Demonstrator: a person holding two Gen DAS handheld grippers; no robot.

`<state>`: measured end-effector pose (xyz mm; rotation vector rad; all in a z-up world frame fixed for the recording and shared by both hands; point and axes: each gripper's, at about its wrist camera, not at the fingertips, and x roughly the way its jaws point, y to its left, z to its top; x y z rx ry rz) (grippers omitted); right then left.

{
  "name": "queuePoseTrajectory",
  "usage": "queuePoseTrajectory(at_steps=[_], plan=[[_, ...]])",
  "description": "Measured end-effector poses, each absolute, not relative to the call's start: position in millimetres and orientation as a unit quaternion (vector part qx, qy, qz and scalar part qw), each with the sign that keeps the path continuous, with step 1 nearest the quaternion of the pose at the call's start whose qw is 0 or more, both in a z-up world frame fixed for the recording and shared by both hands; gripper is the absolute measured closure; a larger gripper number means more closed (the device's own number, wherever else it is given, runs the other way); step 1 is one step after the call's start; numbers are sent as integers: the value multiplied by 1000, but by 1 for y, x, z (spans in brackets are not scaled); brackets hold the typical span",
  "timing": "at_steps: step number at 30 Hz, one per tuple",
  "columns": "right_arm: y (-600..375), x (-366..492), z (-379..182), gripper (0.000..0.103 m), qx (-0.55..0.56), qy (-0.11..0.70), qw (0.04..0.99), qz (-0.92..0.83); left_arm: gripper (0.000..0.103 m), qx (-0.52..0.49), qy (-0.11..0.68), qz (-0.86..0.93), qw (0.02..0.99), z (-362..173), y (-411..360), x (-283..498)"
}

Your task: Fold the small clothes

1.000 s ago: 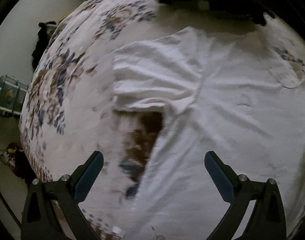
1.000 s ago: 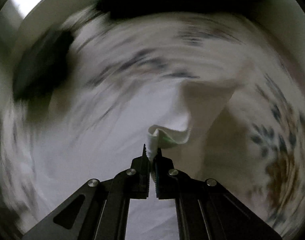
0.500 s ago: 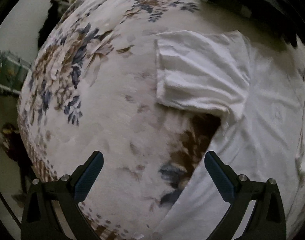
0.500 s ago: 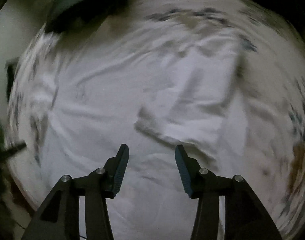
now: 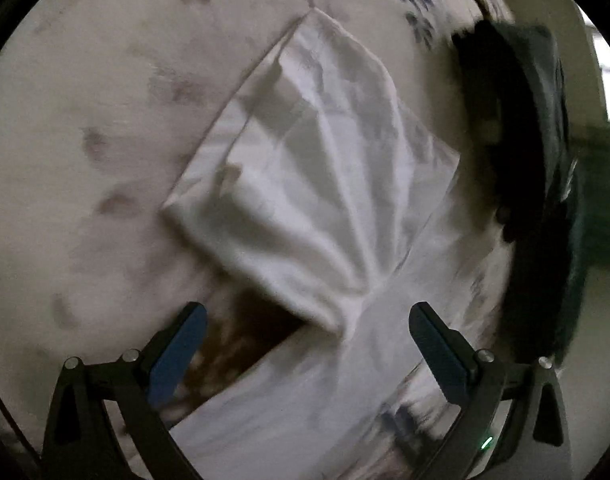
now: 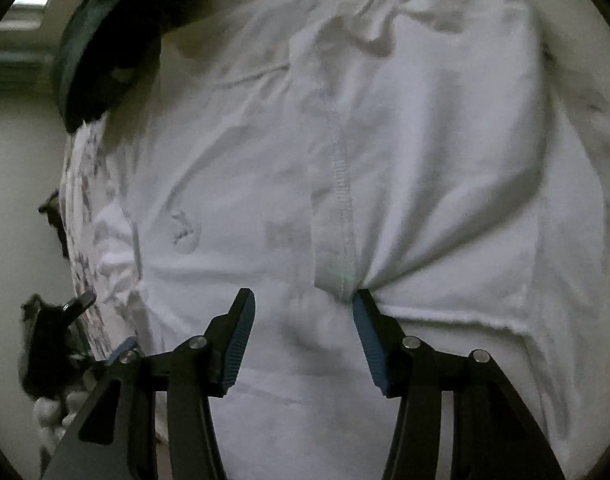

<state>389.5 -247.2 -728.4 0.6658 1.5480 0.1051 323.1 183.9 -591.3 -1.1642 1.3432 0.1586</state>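
Observation:
A small white T-shirt lies flat on a floral bedspread. In the left wrist view its sleeve (image 5: 317, 184) spreads out ahead, joining the body near the armpit. My left gripper (image 5: 305, 324) is open and empty, hovering just above that armpit. In the right wrist view the shirt's body (image 6: 233, 184) fills the frame, with a folded-over sleeve (image 6: 445, 184) lying on it and a stitched hem (image 6: 341, 184) running up the middle. My right gripper (image 6: 303, 304) is open and empty, its right fingertip touching the folded sleeve's corner.
The floral bedspread (image 5: 85, 140) extends to the left of the sleeve. A dark garment pile (image 5: 537, 168) lies at the bed's far edge, also in the right wrist view (image 6: 105, 52). A dark object (image 6: 49, 344) sits beside the bed at lower left.
My right gripper opened and let go of the sleeve, which now lies folded over the shirt body. My left gripper moved closer to the other sleeve, staying open.

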Motion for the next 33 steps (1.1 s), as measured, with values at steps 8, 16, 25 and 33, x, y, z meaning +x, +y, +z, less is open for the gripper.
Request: queuePoseTrajectory(at_steps=[8, 16, 25, 33], plan=[[-309, 353, -693, 50, 347, 655, 669, -50, 98, -418, 540, 116, 721, -562, 185, 357], [-339, 329, -686, 50, 354, 651, 667, -76, 97, -40, 562, -41, 825, -504, 11, 384], [-354, 308, -669, 50, 332, 664, 663, -92, 55, 67, 604, -79, 790, -525, -56, 322], [-356, 317, -638, 50, 317, 659, 678, -72, 16, 3, 614, 37, 788, -531, 33, 334]])
